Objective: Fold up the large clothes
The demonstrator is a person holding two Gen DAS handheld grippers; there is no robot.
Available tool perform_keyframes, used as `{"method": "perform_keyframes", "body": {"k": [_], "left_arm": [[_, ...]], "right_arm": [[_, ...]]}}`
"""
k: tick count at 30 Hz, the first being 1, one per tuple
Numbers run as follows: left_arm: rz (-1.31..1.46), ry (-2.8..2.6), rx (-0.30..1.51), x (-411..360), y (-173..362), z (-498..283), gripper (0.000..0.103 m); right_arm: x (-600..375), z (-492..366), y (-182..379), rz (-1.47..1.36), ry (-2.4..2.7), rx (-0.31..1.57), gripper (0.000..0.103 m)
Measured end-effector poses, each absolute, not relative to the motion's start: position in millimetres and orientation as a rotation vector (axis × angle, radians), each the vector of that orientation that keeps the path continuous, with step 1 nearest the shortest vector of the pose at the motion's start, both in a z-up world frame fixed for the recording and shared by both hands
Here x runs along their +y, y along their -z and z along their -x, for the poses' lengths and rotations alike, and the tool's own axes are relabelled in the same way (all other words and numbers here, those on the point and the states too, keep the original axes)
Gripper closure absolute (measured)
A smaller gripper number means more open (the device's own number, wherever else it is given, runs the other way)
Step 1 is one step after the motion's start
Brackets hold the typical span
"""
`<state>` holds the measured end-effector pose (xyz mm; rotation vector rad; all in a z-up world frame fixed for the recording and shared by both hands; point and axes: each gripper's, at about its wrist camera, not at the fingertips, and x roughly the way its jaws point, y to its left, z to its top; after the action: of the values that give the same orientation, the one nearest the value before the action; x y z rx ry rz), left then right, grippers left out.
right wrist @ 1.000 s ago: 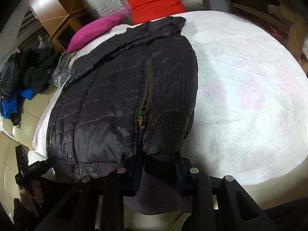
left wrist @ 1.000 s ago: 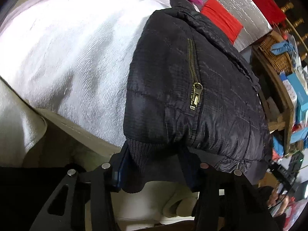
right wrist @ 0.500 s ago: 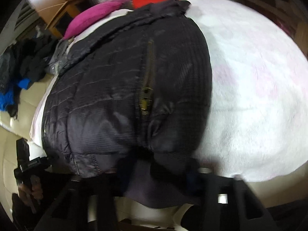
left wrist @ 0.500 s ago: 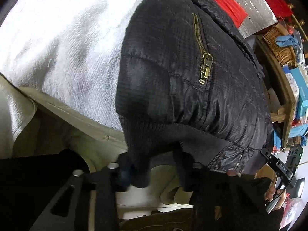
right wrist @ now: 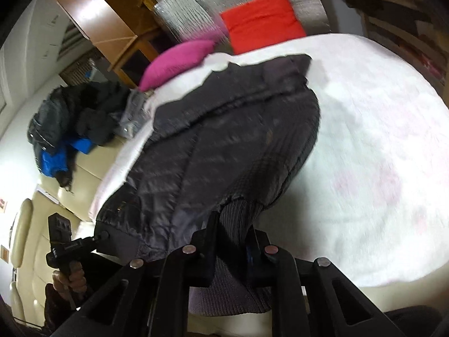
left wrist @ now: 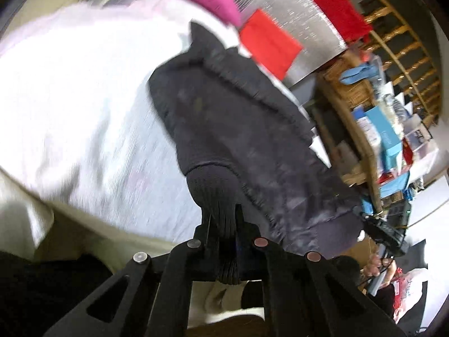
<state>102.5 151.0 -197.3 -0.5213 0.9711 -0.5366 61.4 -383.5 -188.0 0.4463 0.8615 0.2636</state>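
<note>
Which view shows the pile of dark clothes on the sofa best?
The right wrist view: the dark clothes pile, with something blue in it, lies on the cream sofa beyond the black jacket. The left wrist view shows only a blurred dark scrap at its top edge.

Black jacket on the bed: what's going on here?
A person with a handheld gripper in each hand is folding a black quilted jacket spread on a white blanket. The left gripper is shut on the ribbed hem at one bottom corner; the right gripper is shut on the hem at the other. Both frames are motion-blurred. A magenta pillow and a red cushion lie beyond the collar.
</note>
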Motion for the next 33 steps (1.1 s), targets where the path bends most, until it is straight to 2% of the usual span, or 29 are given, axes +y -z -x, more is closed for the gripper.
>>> {"method": "perform_keyframes", "body": {"k": [5,11,20,25,27,29,30,32,33], "left_arm": [[0.469,0.575,0.916,142.7,172.7,-112.5,0.095],[0.485,0.519,0.987,129.5,215.9,-130.0,0.095],[0.456,0.442,1.082,137.3,247.8,-124.6,0.093],[0.505,0.414,1.154,143.9,274.2,-128.6,0.088],[0.496,0.432,1.163,139.8,276.4,-129.5,0.087],[0.483,0.446,1.151,138.6,273.7,-128.1,0.087],[0.485,0.460,1.138,138.1,271.5,-127.4,0.088],[0.497,0.493,1.112,138.1,267.9,-126.5,0.088],[0.498,0.504,1.103,137.7,266.3,-126.0,0.089]], "right_arm": [[-374.0,-77.3,188.0,-0.434,-0.293,0.875,0.087],[-369.1,-93.8,235.1,-0.448,-0.316,1.027,0.086],[-383.2,-76.7,251.5,-0.461,-0.245,1.075,0.081],[-386.3,-77.1,271.1,-0.516,-0.237,1.125,0.068],[-382.6,-79.1,281.5,-0.534,-0.248,1.167,0.028],[-376.1,-78.0,288.0,-0.539,-0.267,1.157,0.029],[-372.1,-77.0,285.8,-0.512,-0.281,1.137,0.034],[-364.0,-76.2,281.6,-0.434,-0.255,1.133,0.054],[-362.2,-76.3,279.5,-0.402,-0.243,1.132,0.072]]}}
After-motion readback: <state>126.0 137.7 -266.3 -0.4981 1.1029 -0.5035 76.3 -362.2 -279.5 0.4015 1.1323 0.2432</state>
